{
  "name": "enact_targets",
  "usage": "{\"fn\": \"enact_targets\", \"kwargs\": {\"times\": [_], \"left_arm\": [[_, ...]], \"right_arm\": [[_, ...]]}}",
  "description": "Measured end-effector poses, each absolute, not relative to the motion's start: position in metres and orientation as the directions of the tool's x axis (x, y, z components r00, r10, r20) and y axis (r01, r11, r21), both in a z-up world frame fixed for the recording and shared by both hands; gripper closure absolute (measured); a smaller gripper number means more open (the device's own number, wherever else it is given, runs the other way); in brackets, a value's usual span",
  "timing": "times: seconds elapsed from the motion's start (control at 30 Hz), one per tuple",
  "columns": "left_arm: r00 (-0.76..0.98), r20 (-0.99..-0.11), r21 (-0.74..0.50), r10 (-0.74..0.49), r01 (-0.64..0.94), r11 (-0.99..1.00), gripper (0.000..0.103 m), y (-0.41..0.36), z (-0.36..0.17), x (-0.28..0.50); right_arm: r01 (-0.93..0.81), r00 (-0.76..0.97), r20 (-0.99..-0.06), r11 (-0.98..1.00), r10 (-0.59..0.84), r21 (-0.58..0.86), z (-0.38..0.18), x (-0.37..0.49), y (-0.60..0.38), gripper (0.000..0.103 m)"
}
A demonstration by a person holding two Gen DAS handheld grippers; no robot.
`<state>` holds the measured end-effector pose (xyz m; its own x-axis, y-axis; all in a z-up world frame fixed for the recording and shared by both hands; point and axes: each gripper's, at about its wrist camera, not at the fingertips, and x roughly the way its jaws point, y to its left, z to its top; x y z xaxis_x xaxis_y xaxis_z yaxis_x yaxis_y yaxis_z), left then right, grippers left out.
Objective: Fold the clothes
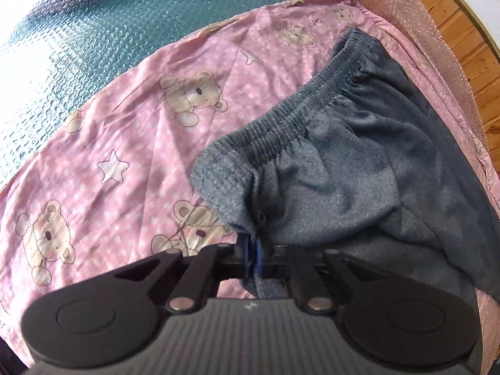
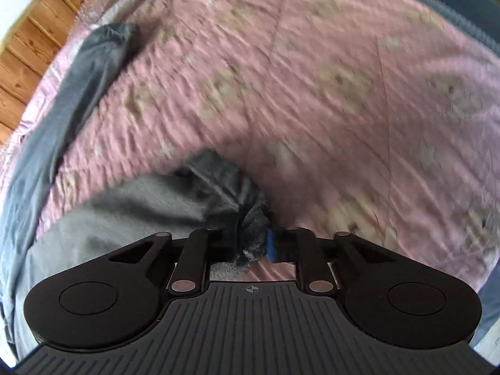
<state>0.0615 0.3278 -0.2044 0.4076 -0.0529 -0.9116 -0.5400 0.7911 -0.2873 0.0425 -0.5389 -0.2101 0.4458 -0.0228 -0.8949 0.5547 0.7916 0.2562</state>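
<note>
Pink bear-print sheet (image 1: 131, 131) under grey trousers (image 1: 343, 172); bubble wrap (image 1: 78, 31) beyond

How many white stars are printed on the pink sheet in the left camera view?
2. One large star lies left of the grey pants; a smaller star sits higher, near the waistband. The pants may hide others.

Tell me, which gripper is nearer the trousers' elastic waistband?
Left. The left gripper is shut on the grey trousers just below the waistband. The right gripper pinches a bunched part of the trousers; no waistband shows near it.
</note>
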Motion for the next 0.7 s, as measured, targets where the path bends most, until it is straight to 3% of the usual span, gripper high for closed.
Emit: {"fn": "enact_targets", "kwargs": {"times": [0.1, 0.3, 0.4, 0.57, 0.7], "left_arm": [[0.464, -0.884, -0.337, -0.064, -0.536, 0.774, 0.099, 0.331, -0.188, 0.067], [0.613, -0.781, -0.473, -0.119, -0.457, 0.753, 0.099, 0.344, -0.123, 0.077], [0.632, -0.761, -0.483, -0.145, -0.404, 0.777, 0.099, 0.353, -0.101, 0.069], [0.502, -0.831, -0.466, -0.239, -0.394, 0.792, 0.099, 0.361, -0.154, 0.039], [0.39, -0.896, -0.392, -0.211, -0.477, 0.787, 0.099, 0.356, -0.204, 0.022]], "right_arm": [[0.487, 0.536, -0.843, 0.83, -0.039, 0.271, -0.173, 0.07, -0.536, 0.095], [0.323, 0.788, -0.616, 0.866, -0.022, 0.382, -0.052, 0.093, -0.53, 0.096], [0.31, 0.817, -0.576, 0.862, -0.026, 0.401, -0.036, 0.075, -0.535, 0.096], [0.423, 0.66, -0.748, 0.857, -0.068, 0.295, -0.118, 0.054, -0.546, 0.095], [0.548, 0.44, -0.891, 0.82, -0.112, 0.167, -0.205, 0.031, -0.561, 0.093]]}}
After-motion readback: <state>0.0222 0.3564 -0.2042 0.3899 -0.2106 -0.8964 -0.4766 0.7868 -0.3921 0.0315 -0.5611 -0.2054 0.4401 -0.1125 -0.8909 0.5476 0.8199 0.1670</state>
